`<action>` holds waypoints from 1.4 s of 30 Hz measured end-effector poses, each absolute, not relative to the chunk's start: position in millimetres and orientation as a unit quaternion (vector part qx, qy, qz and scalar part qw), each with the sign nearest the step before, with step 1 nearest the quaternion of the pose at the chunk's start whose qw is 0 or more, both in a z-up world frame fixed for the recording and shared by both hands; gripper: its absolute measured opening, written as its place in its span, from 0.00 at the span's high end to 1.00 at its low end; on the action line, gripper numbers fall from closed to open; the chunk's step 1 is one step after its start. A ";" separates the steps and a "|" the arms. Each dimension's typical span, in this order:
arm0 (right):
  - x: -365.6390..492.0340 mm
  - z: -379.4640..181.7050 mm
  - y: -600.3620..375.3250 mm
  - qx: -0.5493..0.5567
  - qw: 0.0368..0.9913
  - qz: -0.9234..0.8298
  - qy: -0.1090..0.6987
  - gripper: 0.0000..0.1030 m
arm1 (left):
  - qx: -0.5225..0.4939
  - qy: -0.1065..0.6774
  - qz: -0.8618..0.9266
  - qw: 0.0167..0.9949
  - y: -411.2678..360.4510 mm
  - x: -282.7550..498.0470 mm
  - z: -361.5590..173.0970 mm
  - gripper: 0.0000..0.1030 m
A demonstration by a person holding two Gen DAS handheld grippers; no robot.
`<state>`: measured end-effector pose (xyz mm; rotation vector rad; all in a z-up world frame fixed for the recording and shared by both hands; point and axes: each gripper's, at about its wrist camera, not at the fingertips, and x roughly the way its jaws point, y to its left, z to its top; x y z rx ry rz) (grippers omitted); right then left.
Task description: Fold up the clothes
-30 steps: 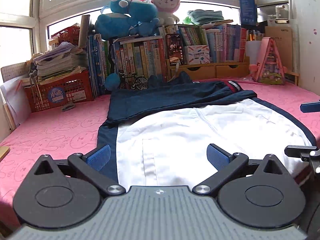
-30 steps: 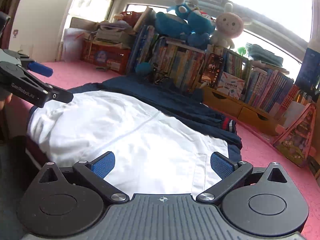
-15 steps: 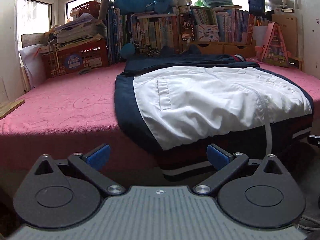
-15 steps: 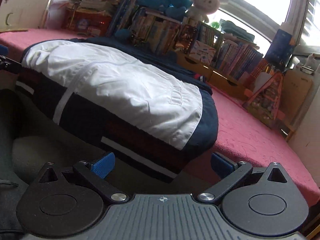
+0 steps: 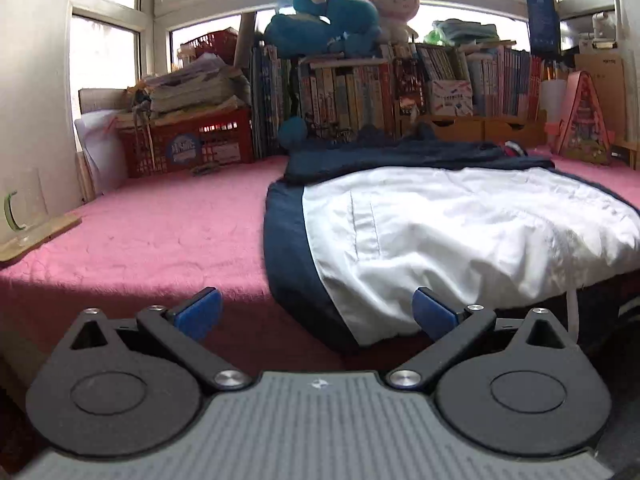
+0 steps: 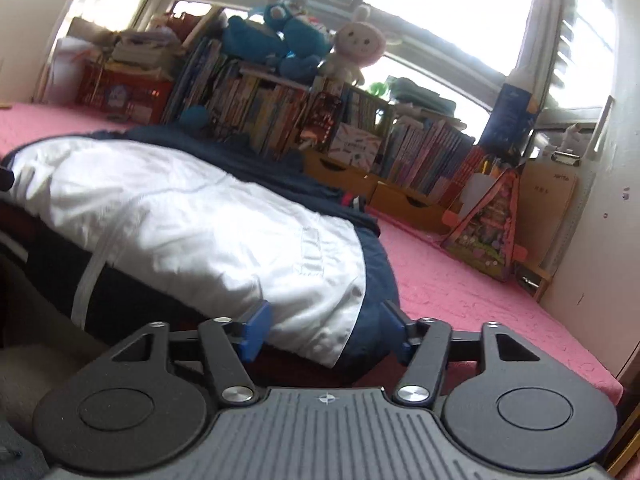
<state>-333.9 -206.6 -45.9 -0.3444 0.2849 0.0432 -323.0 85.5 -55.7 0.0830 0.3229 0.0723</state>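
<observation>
Two tools: both are held low at the near edge of the bed, each seen from its own wrist camera.
Left tool [image 5: 316, 314]: its blue-padded fingers stand wide apart with nothing between them; it sits at 6 o'clock in its view, level with the bed edge.
Right tool [image 6: 322, 330]: its fingers are spread to either side of the jacket's near corner, the left pad [image 6: 254, 334] against the white cloth; whether they press on the cloth cannot be told.
Jacket [image 5: 460, 232]: a white and navy garment lying flat on the bed, white panel up, navy border along its side; its lower hem with pale stripes hangs over the near edge toward 5 o'clock in the left view. In the right view it [image 6: 208, 220] fills the area from 9 o'clock to the centre.
Bed [image 5: 160, 232]: covered in a pink textured sheet, open to 9 o'clock of the jacket in the left view and to 3 o'clock in the right view.
Books [image 5: 352, 96]: a long upright row along the window side at 12 o'clock, beyond the jacket.
Plush toys [image 5: 332, 20]: a blue one and a pink rabbit sit on top of the books.
Red crate [image 5: 188, 146]: at 10 o'clock, stacked with papers.
Pink triangular toy [image 5: 584, 120]: at 2 o'clock, on the bed by the wall.
</observation>
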 end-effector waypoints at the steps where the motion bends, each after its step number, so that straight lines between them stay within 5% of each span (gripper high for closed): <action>1: -332.8 -45.1 -210.0 -0.170 0.974 0.031 0.149 0.61 | 0.046 0.153 0.033 0.987 85.7 -321.1 -48.6 0.01; 4: -329.6 -42.8 -220.1 -0.167 0.969 0.061 0.171 0.56 | 0.049 0.151 0.023 0.987 90.2 -316.1 -39.7 0.01; 7: -326.5 -40.5 -230.3 -0.164 0.963 0.090 0.192 0.13 | -0.011 0.187 -0.026 0.982 107.4 -316.1 -53.2 0.00; 8: -328.4 -46.4 -236.3 -0.150 0.961 0.102 0.208 0.08 | -0.040 0.204 -0.039 0.977 114.2 -315.1 -61.0 0.00; 18: -283.3 -83.0 -290.7 0.108 0.937 0.156 0.294 0.07 | -0.277 0.279 -0.075 0.916 155.6 -276.4 -107.2 0.04; 19: -280.3 -83.4 -291.5 0.117 0.935 0.161 0.295 0.08 | -0.285 0.278 -0.079 0.914 156.1 -274.4 -108.0 0.13; 22: -278.5 -79.1 -289.3 0.120 0.931 0.170 0.301 0.44 | -0.305 0.276 -0.099 0.906 157.1 -277.0 -104.6 0.44; 26: -290.5 -64.1 -287.8 0.108 0.932 0.163 0.306 0.75 | -0.270 0.267 -0.108 0.919 151.0 -292.9 -83.0 0.65; 33: -304.1 -5.5 -296.7 0.141 0.939 0.194 0.248 0.84 | -0.231 0.200 -0.158 0.939 149.4 -306.7 -25.2 0.72; 42: -187.2 66.8 -274.7 0.161 0.944 0.206 0.202 0.84 | -0.135 0.151 -0.141 0.969 127.3 -198.9 30.4 0.72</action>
